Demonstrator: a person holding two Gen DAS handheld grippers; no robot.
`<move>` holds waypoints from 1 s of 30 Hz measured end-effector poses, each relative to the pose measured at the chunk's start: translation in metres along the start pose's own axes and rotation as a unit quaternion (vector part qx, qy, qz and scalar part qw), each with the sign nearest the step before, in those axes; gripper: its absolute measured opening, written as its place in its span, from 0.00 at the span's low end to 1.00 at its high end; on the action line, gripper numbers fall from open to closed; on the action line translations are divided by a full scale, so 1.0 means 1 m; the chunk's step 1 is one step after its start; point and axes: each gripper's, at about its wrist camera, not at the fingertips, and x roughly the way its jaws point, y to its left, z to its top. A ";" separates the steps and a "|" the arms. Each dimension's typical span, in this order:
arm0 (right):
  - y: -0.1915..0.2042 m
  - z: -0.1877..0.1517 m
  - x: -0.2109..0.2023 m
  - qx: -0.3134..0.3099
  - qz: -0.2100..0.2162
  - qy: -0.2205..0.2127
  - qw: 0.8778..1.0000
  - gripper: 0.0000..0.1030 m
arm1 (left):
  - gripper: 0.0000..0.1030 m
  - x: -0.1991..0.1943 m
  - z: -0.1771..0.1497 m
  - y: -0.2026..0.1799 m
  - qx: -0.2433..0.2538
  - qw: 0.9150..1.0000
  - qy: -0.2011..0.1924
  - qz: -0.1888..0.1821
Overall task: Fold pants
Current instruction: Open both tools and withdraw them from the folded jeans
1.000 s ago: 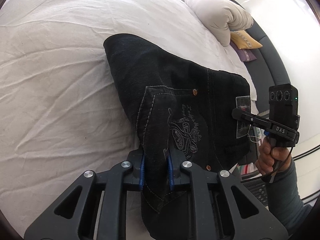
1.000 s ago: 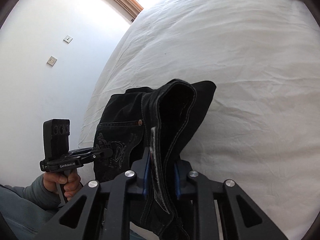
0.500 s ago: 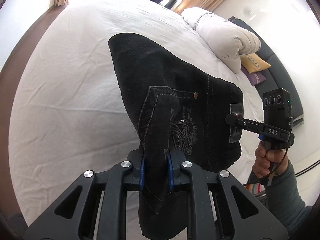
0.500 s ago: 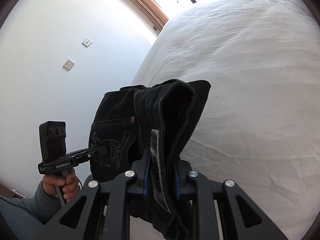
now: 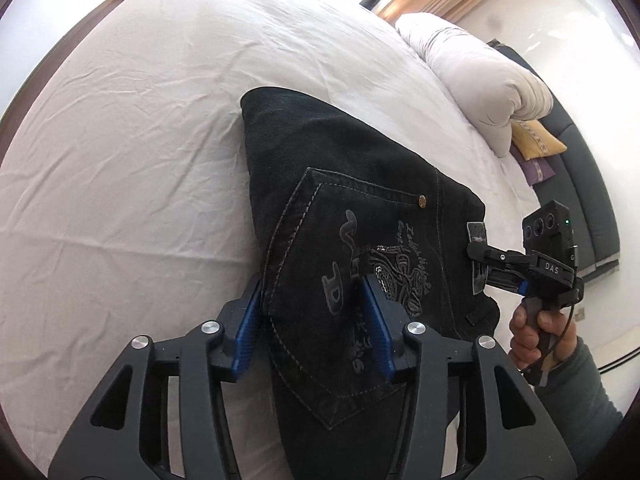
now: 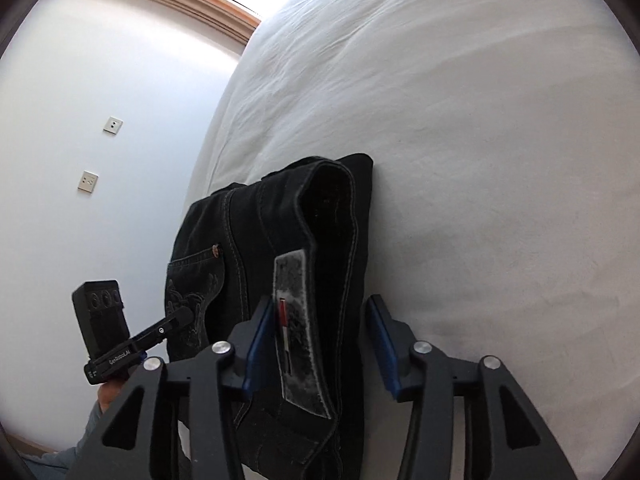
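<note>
Black folded pants (image 5: 360, 184) lie on the white bed sheet (image 5: 140, 140), back pocket with pale embroidery facing up. My left gripper (image 5: 314, 320) has its jaws opening; the pocket end lies loosely between the blue pads, which no longer pinch it. My right gripper (image 6: 318, 340) is opening too, straddling the waistband with its grey label patch (image 6: 296, 320); its right pad stands clear of the cloth. In the right wrist view the pants (image 6: 332, 208) rest near the bed's edge. Each view shows the other gripper at the waist end: the right gripper (image 5: 478, 264), the left gripper (image 6: 180, 320).
A rolled white duvet (image 5: 480, 72) lies at the bed's far right, with a yellow cushion (image 5: 536, 140) and a purple one (image 5: 536, 168) beside a dark headboard (image 5: 580, 160). A white wall with sockets (image 6: 113, 124) runs along the bed's side.
Both grippers were shut on the pants; their jaws have now spread apart. The pants have come down and across onto the sheet, with more of the bed's foot and the window in view.
</note>
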 end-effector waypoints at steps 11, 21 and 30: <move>0.030 -0.057 -0.098 -0.013 -0.097 -0.162 0.982 0.77 | 0.91 -0.125 -0.065 -0.043 0.070 0.978 -0.179 0.078; 0.194 -0.167 -0.204 -0.241 -0.197 -0.429 0.848 1.00 | 1.00 -0.270 -0.132 -0.170 0.194 0.834 -0.444 0.263; 0.286 -0.212 -0.259 -0.333 -0.212 -0.504 0.768 1.00 | 1.00 -0.359 -0.158 -0.221 0.216 0.823 -0.468 0.239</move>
